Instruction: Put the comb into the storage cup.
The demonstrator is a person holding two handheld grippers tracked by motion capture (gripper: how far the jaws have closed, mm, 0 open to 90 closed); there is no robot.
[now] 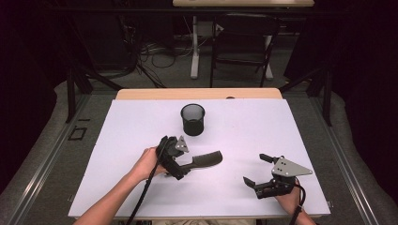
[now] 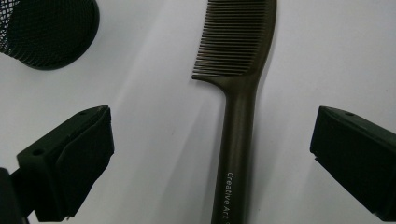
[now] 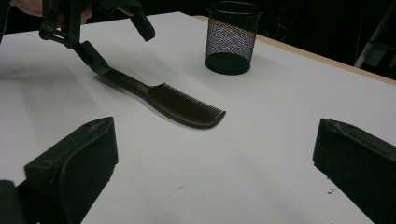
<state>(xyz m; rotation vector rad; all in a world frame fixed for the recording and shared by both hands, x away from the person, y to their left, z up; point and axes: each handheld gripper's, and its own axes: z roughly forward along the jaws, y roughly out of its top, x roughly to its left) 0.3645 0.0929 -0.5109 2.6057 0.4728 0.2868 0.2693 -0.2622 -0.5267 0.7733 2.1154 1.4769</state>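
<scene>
The left gripper (image 2: 212, 154) is released, its jaws on both sides of the comb (image 2: 238, 88) handle. The right gripper (image 1: 257, 170) is released too, well apart from the comb.

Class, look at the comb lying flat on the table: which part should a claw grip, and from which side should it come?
Grip the comb by its straight, narrow handle, probably from above, one jaw on each side. The open left claw straddles it that way. The curved toothed end, pointing toward the mesh cup, gives a poorer hold.

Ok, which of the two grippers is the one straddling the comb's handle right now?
The left gripper: its open jaws sit either side of the comb handle, not yet closed. The right gripper is also open but apart, over bare table.
</scene>
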